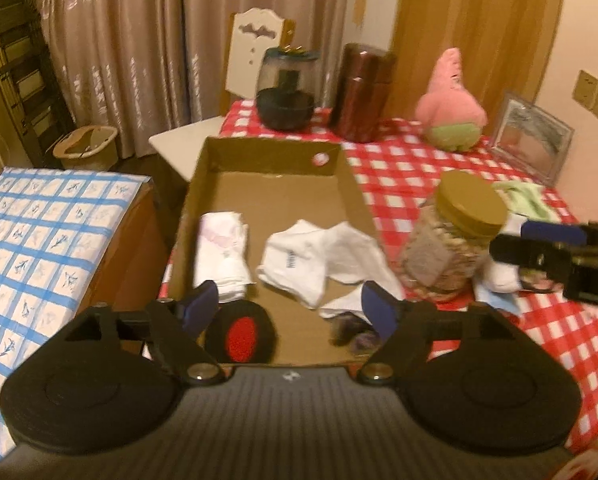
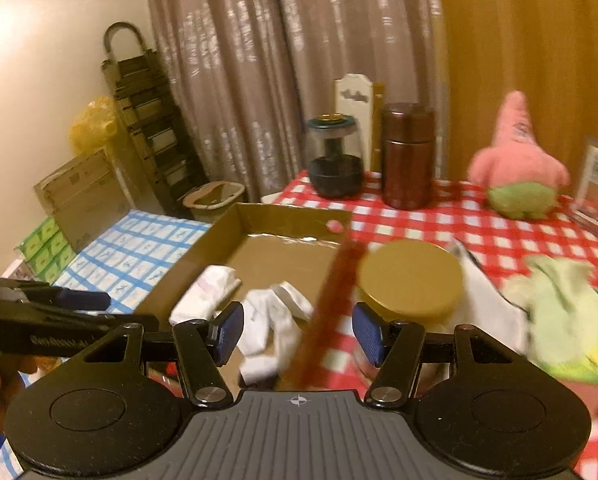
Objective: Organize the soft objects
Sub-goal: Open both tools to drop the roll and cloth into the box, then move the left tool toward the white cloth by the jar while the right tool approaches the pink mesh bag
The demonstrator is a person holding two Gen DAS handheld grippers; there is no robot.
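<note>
A shallow cardboard box (image 1: 203, 184) sits open on a table with a red-and-white checked cloth (image 1: 411, 168). Inside it lie a folded pale cloth (image 1: 221, 252) at the left and crumpled white socks (image 1: 299, 260) in the middle, apart from each other; a black disc with a red centre (image 1: 241, 336) lies at the near edge. Just right of the box stands a clear jar with a gold lid (image 1: 473, 208), its contents hard to make out.

The left gripper (image 1: 291, 312) hovers over the box's near end, jaws wide apart and empty. The right gripper (image 2: 297, 332) also has its jaws apart with nothing clamped (the socks and the box's right wall show between them, lower down).

A light green cloth (image 2: 559, 304) lies blurred on the table at the right. Further back stand a dark glass container (image 1: 285, 92), a brown canister (image 1: 361, 92) and a pink plush toy (image 1: 451, 104). Beige curtains (image 1: 119, 40) hang behind.
</note>
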